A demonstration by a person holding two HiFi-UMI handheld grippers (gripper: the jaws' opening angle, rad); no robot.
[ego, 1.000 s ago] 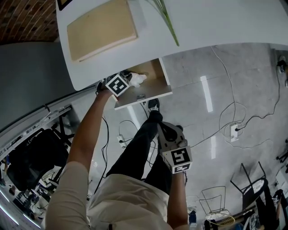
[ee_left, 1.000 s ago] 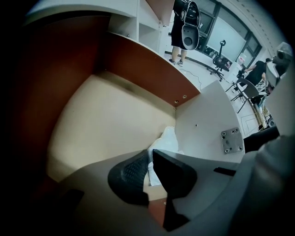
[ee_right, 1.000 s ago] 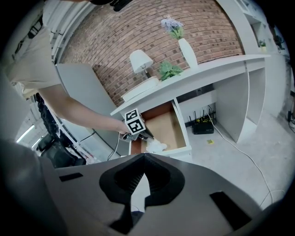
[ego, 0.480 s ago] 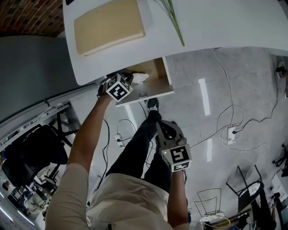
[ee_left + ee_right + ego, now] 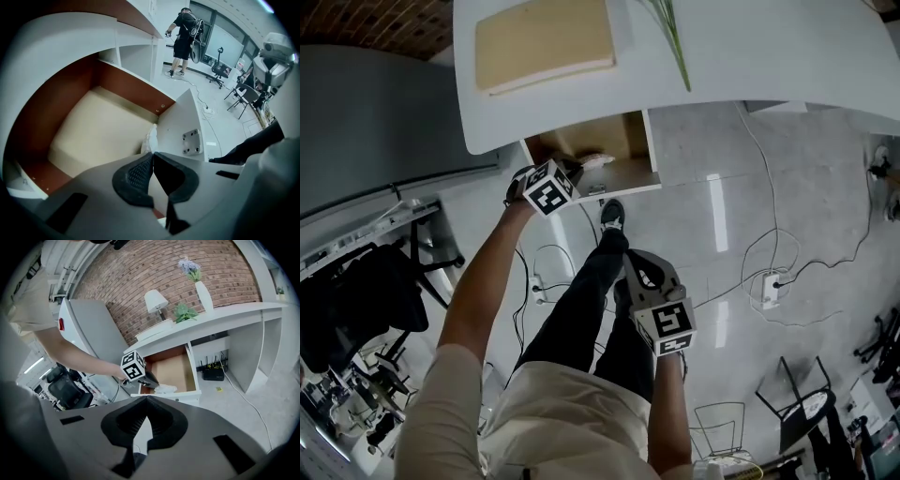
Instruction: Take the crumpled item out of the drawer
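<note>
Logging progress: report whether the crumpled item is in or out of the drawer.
In: the crumpled item is inside the open drawer, by its front panel.

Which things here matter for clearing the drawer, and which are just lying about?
Job: drawer, crumpled item, left hand-held gripper.
Lying about: board, green stems, lamp, vase.

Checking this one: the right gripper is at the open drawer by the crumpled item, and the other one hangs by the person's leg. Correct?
No. It is the left gripper that is at the open drawer, by the crumpled item; the right gripper hangs by the leg. The head view shows it.
</note>
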